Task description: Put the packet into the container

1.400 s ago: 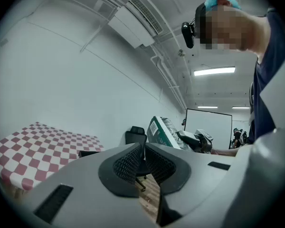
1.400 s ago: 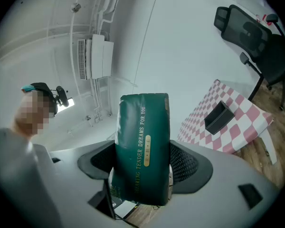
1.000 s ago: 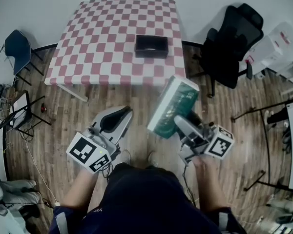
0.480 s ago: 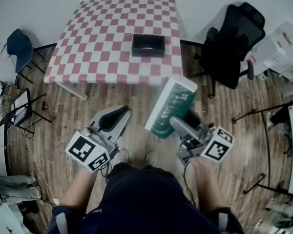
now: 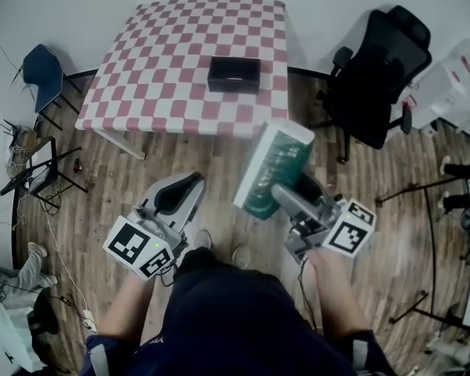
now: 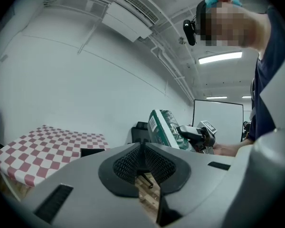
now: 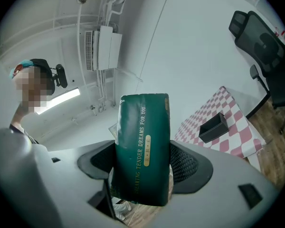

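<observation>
The red-and-white checked table (image 5: pixel 164 69) stands ahead of the person, and both claws are held over the wooden floor (image 5: pixel 219 178), short of the table's near edge. On the table sits the small black open rectangular container (image 5: pixel 234 74), right of the table's middle and closer to the near edge than the far one.

The tall dark-green packet with gold lettering (image 5: pixel 272 171) is off the table, clamped at its lower end in the right claw (image 5: pixel 286 198). Its long axis runs out along the jaws, up and forward toward the table. From that claw the container lies ahead and a little left, well apart, so the carry probably has to go forward over the near edge.

The left claw (image 6: pixel 143 163) is pressed closed on nothing, level with the right one.
</observation>
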